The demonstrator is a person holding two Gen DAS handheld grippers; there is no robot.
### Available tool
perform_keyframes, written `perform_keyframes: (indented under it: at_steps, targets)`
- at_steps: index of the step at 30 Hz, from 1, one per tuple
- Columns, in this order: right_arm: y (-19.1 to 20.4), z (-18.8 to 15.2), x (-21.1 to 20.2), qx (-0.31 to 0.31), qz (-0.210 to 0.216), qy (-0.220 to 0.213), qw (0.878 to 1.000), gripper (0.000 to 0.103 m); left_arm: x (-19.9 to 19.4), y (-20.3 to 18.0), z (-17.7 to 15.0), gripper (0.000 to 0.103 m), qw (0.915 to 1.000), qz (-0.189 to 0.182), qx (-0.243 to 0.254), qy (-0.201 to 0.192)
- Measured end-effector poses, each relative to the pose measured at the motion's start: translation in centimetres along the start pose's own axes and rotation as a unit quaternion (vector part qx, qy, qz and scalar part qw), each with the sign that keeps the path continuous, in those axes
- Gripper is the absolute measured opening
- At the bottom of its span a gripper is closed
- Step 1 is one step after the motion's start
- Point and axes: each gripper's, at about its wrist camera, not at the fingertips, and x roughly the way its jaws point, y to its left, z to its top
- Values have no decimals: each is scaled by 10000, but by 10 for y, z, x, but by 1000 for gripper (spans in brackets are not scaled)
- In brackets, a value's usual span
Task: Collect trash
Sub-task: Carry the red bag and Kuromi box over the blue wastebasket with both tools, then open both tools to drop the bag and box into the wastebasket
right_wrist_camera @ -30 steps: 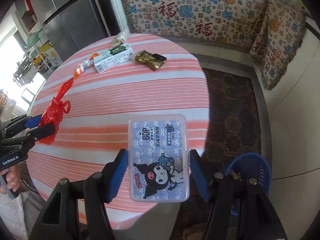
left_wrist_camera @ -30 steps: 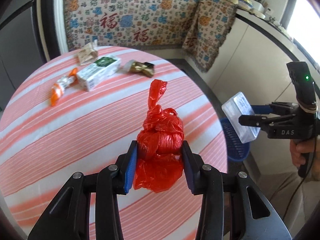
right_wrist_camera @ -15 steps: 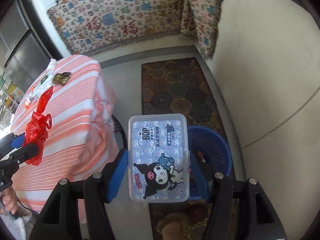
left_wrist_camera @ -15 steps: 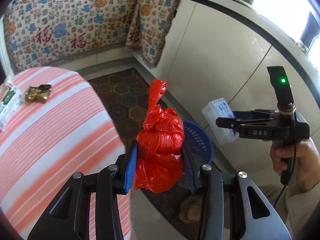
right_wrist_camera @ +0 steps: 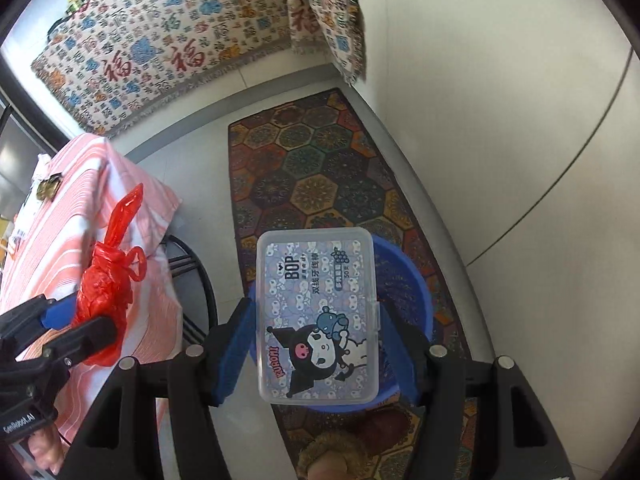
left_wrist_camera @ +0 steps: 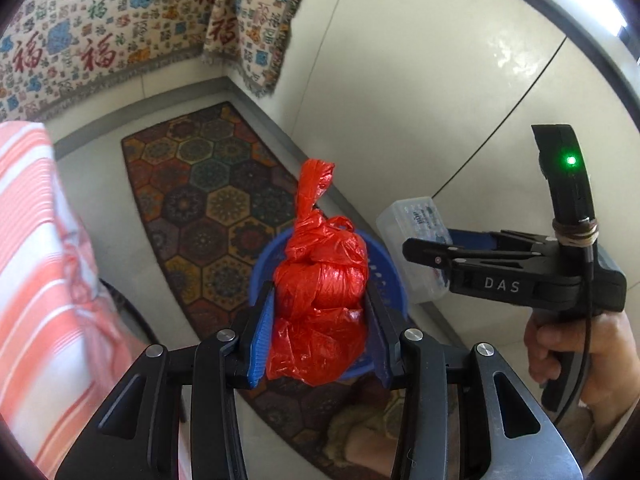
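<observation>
My left gripper (left_wrist_camera: 320, 340) is shut on a knotted red plastic bag (left_wrist_camera: 320, 300) and holds it in the air above a blue basket (left_wrist_camera: 390, 268) on the floor. My right gripper (right_wrist_camera: 318, 344) is shut on a clear plastic floss-pick box (right_wrist_camera: 316, 316) with a cartoon label, held directly over the same blue basket (right_wrist_camera: 412, 280). The right gripper also shows in the left wrist view (left_wrist_camera: 408, 246) with the box (left_wrist_camera: 416, 224). The left gripper and red bag (right_wrist_camera: 104, 288) show at the left of the right wrist view.
The round table with an orange-striped cloth (right_wrist_camera: 60, 232) stands to the left, with a gold wrapper (right_wrist_camera: 48, 188) on it. A patterned rug (right_wrist_camera: 320, 168) lies under the basket. White cabinet fronts (left_wrist_camera: 440, 100) rise on the right. A patterned throw (right_wrist_camera: 180, 40) hangs behind.
Both grippers have swung away from the table to the right and down, carrying the red bag and the box to above the blue basket. Both stay shut.
</observation>
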Motion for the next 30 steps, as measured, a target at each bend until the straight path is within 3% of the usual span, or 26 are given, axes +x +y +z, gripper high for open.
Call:
perform_keyframes:
  at_steps: [15,18,19,20,21,25,30]
  targets:
    - [-60,2,43,704,172,247,9971,64,69,-20,1,43,9990,-200,55,389]
    - [-65,3,47,816,258,264,9960,65,81,-23,0,52,9987,-224,100,445]
    - [-67,3,49,861,292,264,9955,67,86,-23,0,62,9985,-226,88,489]
    - [-69,2,48,903,299,268,9951,70,88,-24,1,71,9984,-243,60,515]
    - [-70,1,48,948,251,262,9948,79,88,-24,0,72,9984,-258,15,504]
    - [-76,3,41,1128,341,127,9929,80,75,-21,1,72,9983,-266,-190,473]
    - [-66,5,13,962,79,-446,9943,80,12,-18,-3,76,9999,-92,3,136]
